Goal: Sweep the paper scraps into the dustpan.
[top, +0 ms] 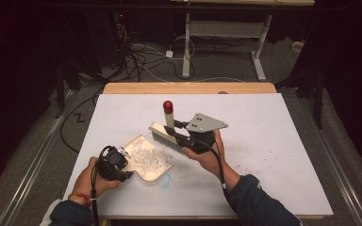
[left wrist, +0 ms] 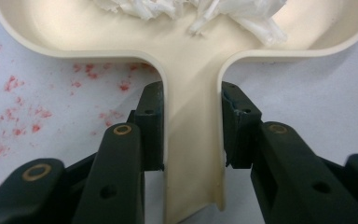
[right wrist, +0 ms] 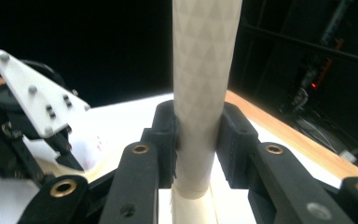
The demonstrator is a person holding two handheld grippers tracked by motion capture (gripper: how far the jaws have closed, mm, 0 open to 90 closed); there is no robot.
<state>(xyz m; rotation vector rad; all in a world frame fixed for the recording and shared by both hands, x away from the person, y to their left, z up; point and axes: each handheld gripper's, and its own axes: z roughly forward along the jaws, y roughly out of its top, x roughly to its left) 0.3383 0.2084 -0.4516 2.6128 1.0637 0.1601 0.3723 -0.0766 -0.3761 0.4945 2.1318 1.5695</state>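
Right now the dustpan (top: 152,160) lies flat on the white table (top: 273,141), near its front left part, with a heap of white shreds (top: 150,157) in its tray; the left gripper view shows the same shreds (left wrist: 200,11) piled toward the tray's back wall. The left gripper (top: 122,175) is clamped on the pan's flat handle (left wrist: 191,140), one jaw pressed on each edge. The brush (top: 167,138) stands just beside the pan's open lip, bristles low and red-capped handle tilted up, and the right gripper (top: 188,139) is clenched round that pale handle (right wrist: 204,70). A few loose bits lie on the table to the right of the pan. The likeliest trouble, as I judge it, is a spill: if the left hand lifts or tips the pan while the brush pushes, the light shreds could slide out over the lip. The handle is smooth and narrow, so the pan may also twist between the jaws. A hard sweep could flick shreds off the table altogether.
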